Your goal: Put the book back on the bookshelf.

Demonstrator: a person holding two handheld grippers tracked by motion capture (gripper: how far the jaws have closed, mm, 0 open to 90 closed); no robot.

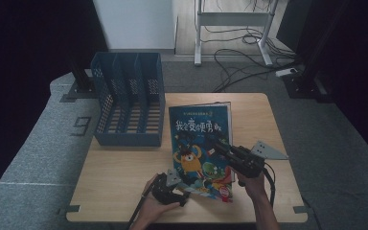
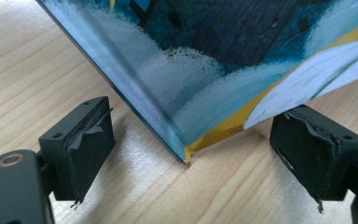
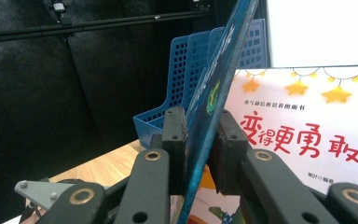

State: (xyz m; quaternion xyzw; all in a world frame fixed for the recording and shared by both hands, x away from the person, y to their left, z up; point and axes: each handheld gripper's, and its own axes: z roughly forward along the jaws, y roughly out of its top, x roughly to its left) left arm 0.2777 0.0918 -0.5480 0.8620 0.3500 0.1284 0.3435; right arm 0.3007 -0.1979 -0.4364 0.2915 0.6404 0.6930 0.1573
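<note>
On the table's [image 1: 124,167] near side, the right gripper [image 1: 219,146] clamps the book cover [image 3: 214,88]; the left gripper's [image 2: 191,161] jaws stand apart around its corner.

The children's picture book [image 1: 200,143] has a teal cover with a cartoon monster and red Chinese characters. Its front cover stands lifted, opened from the page beneath. One bottom corner rests on the wooden surface [image 1: 120,177].

light wooden rectangular table [image 1: 124,187], grey carpet floor [image 1: 43,139], black curtain walls both sides, white wall panel [image 1: 134,21] at back, white metal desk frame [image 1: 232,21], black cables [image 1: 244,62] on floor, dim light
</note>
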